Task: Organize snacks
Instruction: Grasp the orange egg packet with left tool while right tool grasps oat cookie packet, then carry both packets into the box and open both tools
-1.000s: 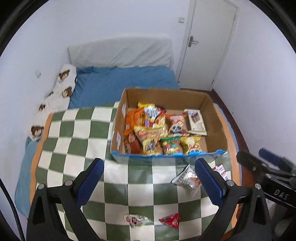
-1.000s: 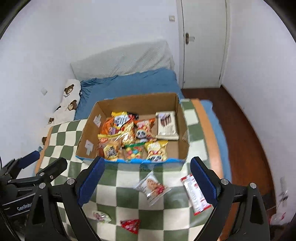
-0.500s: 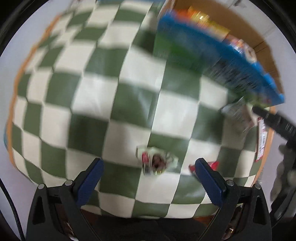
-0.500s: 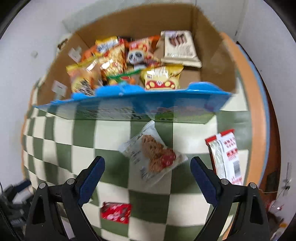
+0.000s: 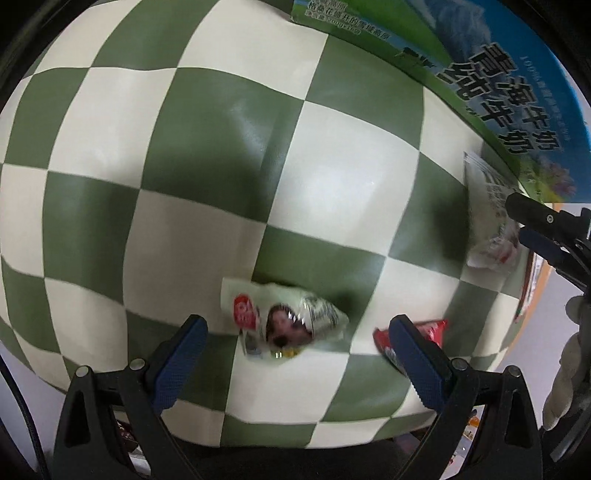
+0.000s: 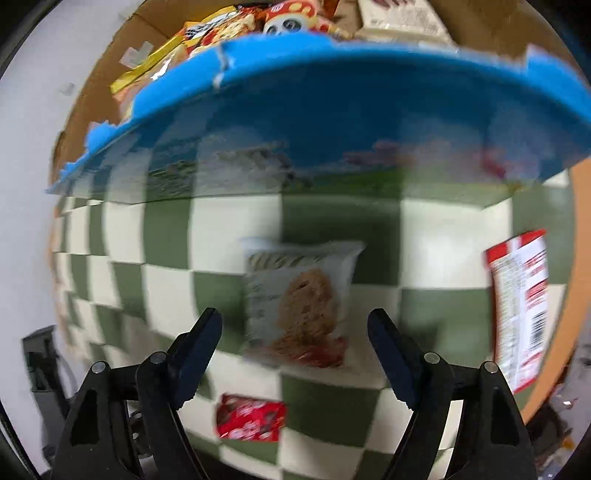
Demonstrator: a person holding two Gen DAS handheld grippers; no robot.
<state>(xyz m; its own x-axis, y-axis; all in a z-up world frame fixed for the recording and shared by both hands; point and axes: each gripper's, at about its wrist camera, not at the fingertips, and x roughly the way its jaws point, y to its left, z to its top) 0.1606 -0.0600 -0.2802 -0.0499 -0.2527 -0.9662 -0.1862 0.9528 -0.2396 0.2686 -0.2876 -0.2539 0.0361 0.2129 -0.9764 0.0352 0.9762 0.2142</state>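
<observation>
Cardboard box of snack packets, left gripper spread, right gripper narrowing (nothing gripped)

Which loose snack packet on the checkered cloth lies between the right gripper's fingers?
The white cookie packet; the right gripper straddles it, jaws just closing, not yet touching. The small red packet and long red-and-white packet lie outside.

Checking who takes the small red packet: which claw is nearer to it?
Left. The left claw has the small red packet right beside one fingertip. The right claw straddles the cookie packet, the red packet lying off to its left.
</observation>
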